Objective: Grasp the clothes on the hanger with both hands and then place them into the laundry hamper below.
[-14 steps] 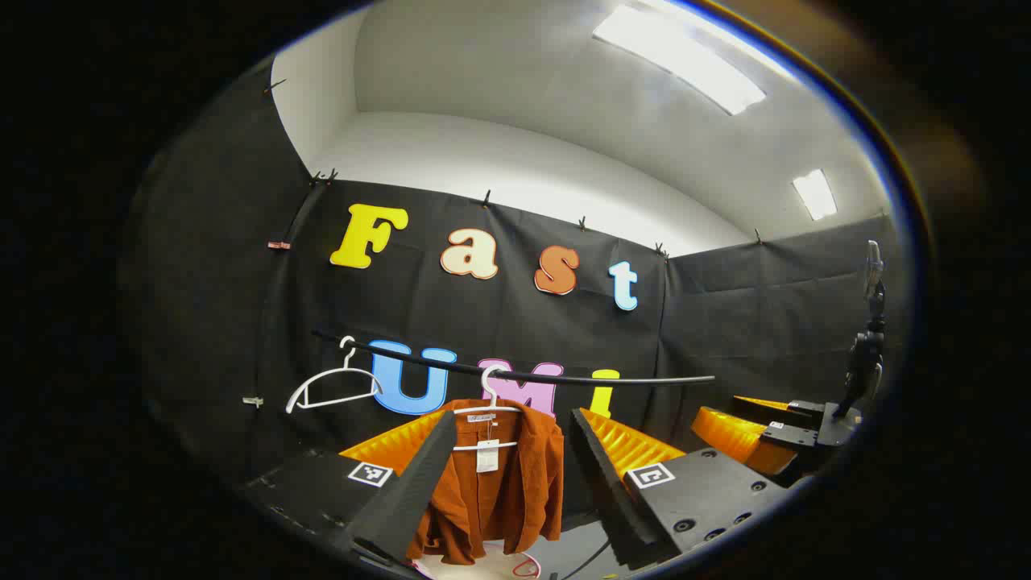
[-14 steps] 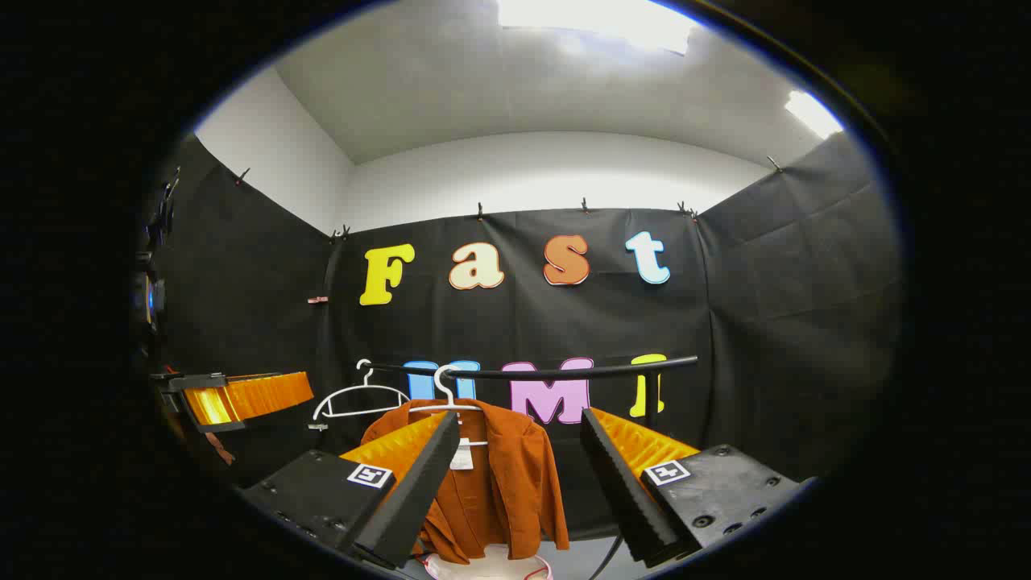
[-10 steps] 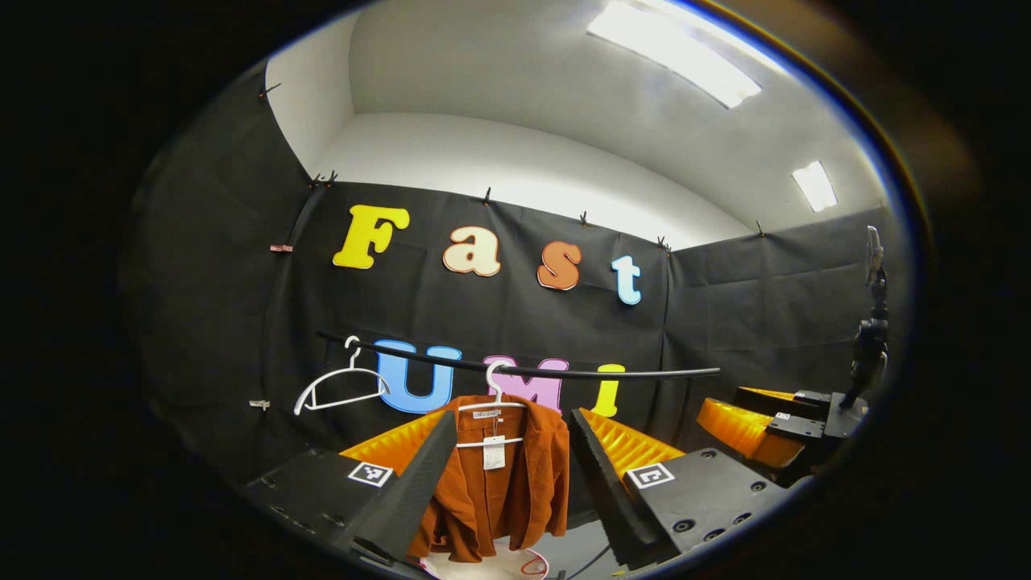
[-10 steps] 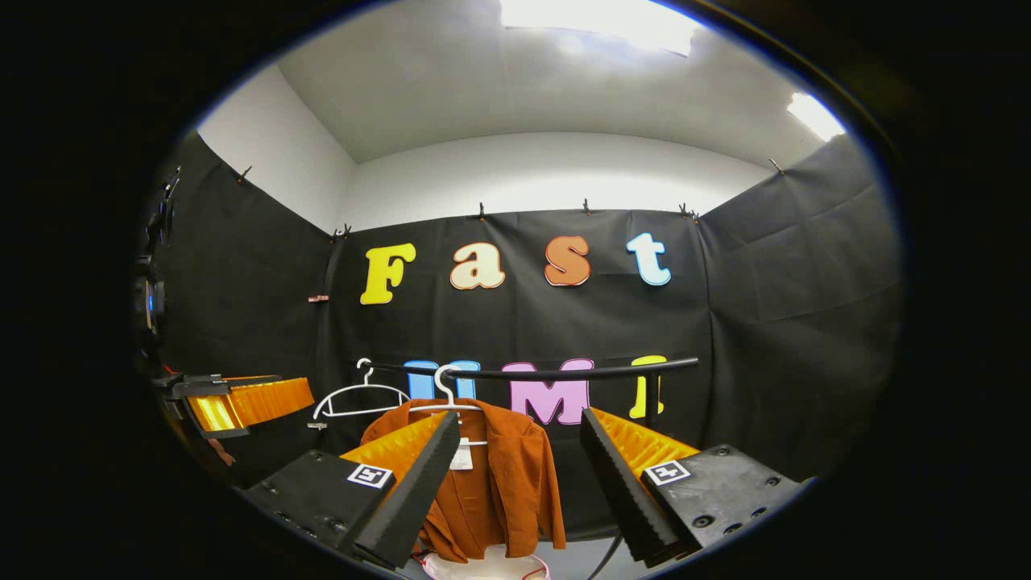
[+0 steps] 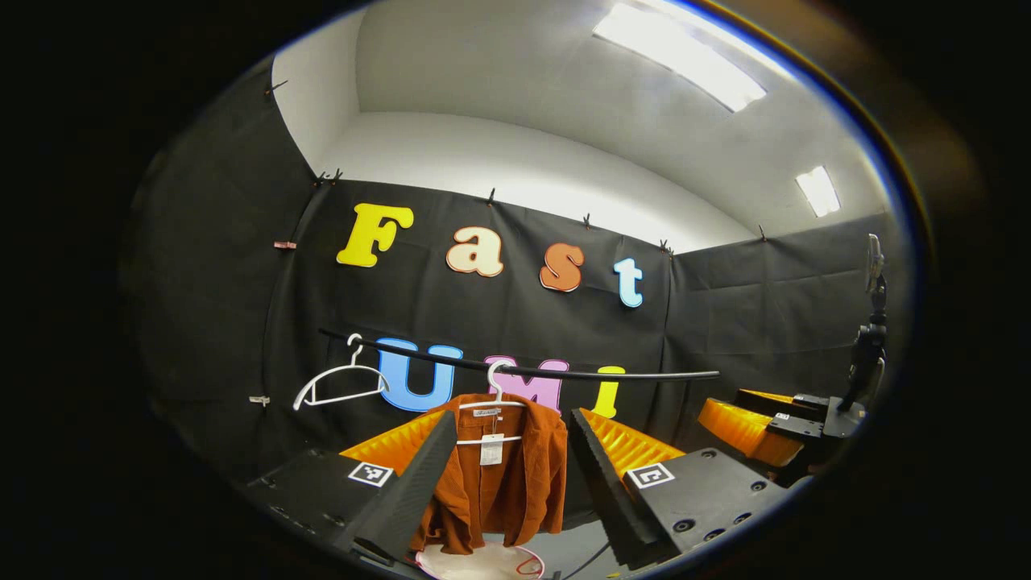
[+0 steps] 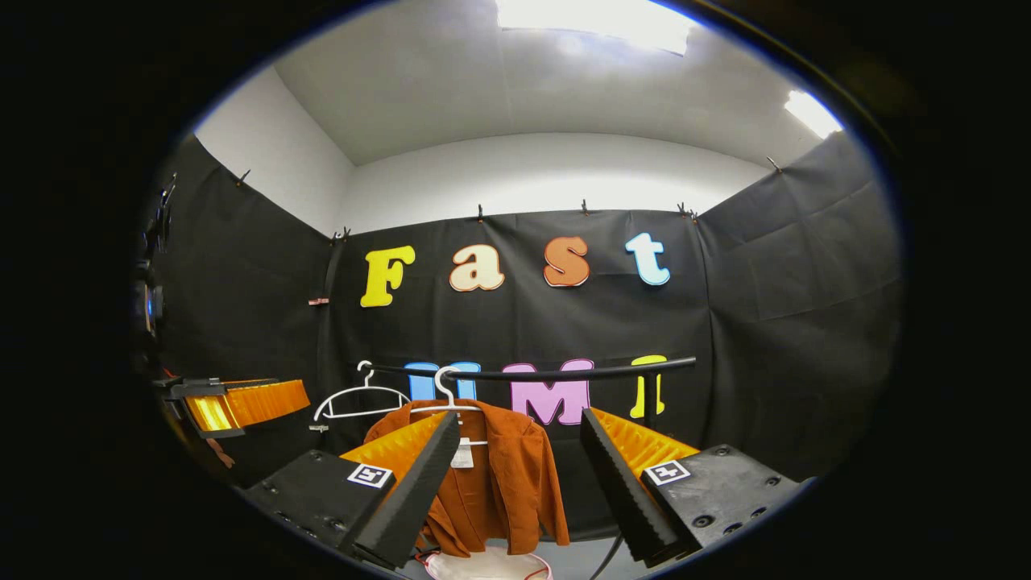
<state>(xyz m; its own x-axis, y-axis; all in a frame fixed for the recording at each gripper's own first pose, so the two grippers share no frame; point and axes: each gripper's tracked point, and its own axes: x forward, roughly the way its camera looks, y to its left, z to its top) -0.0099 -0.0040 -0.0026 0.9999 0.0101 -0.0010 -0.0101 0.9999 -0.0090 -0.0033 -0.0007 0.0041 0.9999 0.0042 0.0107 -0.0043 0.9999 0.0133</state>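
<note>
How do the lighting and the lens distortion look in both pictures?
Left gripper view: ceiling lights are bright, the straight rail bows. Right gripper view: a ceiling light is washed out by glare, the walls curve, and the rust jacket stays sharp.

Ahead of your claws, black cloth (image 6: 523,322) covers the booth's back wall and wraps both sides, pinned along its top edge with small clips (image 6: 480,212). Above it you see a white wall (image 6: 548,173) and grey ceiling (image 5: 515,72). Ceiling light panels (image 5: 681,56) glow overhead, one more to the right (image 5: 817,192). Low ahead, a strip of pale grey floor (image 6: 576,556). A dark stand (image 5: 868,354) rises far right of your left claw.
</note>
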